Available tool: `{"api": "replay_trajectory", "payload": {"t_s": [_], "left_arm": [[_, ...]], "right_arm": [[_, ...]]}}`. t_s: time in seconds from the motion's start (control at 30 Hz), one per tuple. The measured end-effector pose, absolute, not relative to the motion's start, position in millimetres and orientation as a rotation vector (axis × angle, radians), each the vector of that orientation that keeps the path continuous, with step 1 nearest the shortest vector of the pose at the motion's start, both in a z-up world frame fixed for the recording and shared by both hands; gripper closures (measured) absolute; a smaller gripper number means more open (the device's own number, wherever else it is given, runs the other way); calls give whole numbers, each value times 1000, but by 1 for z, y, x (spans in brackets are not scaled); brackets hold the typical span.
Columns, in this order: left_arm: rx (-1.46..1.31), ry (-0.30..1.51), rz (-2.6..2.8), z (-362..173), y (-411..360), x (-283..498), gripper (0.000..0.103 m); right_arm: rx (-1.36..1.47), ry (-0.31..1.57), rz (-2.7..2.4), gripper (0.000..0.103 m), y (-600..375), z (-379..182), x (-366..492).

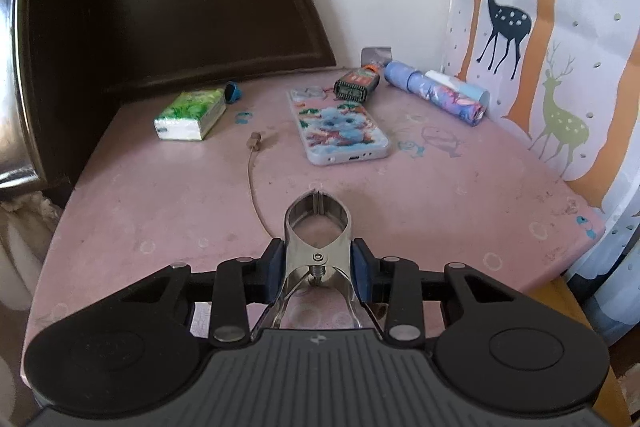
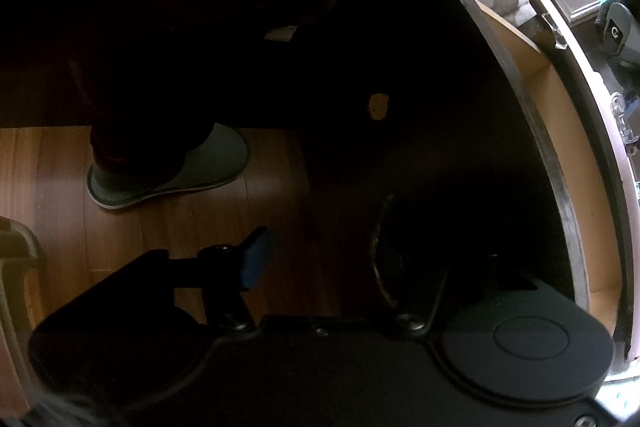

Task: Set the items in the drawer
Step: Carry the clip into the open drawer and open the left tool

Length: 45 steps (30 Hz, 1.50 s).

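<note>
Jaws of left gripper [image 1: 319, 269] clamp metal clip [image 1: 318, 227] above pink surface [image 1: 460, 211]; right gripper [image 2: 316, 259] jaws apart, empty, beside dark drawer front [image 2: 420, 147]

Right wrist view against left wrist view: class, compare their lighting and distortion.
Left wrist view: bright, even daylight; fisheye bows the pink table edge; glare on the metal clip. Right wrist view: mostly deep shadow; only the slipper and the drawer are lit.
</note>
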<state>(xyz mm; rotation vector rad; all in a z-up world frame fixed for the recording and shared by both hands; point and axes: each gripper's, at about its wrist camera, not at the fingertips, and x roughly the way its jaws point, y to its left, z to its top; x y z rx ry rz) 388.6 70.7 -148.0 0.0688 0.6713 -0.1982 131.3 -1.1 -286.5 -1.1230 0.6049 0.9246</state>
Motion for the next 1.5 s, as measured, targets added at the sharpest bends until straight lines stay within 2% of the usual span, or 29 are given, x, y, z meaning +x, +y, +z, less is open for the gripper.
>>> {"api": "replay_trajectory", "payload": {"t_s": [0.23, 0.47, 0.53, 0.73, 1.0, 1.2, 1.5], "left_arm": [[75, 618, -255, -123, 71, 360, 69], [58, 576, -401, -102, 60, 308, 69], [41, 603, -458, -110, 52, 293, 69], [94, 752, -530, -155, 26, 273, 69], [148, 873, -469, -191, 21, 283, 68], [164, 922, -433, -213, 27, 290, 68], [189, 920, -406, -220, 25, 299, 68]], "right_arm": [[-1116, 601, 934, 41, -2, -283, 134], [-1090, 604, 919, 49, -1, -278, 138], [-1079, 601, 908, 57, 0, -277, 140], [-1052, 600, 876, 70, 1, -275, 147], [-1046, 606, 861, 71, -3, -278, 144], [-1042, 611, 854, 77, -2, -277, 149], [-1033, 614, 852, 84, -5, -275, 151]]}}
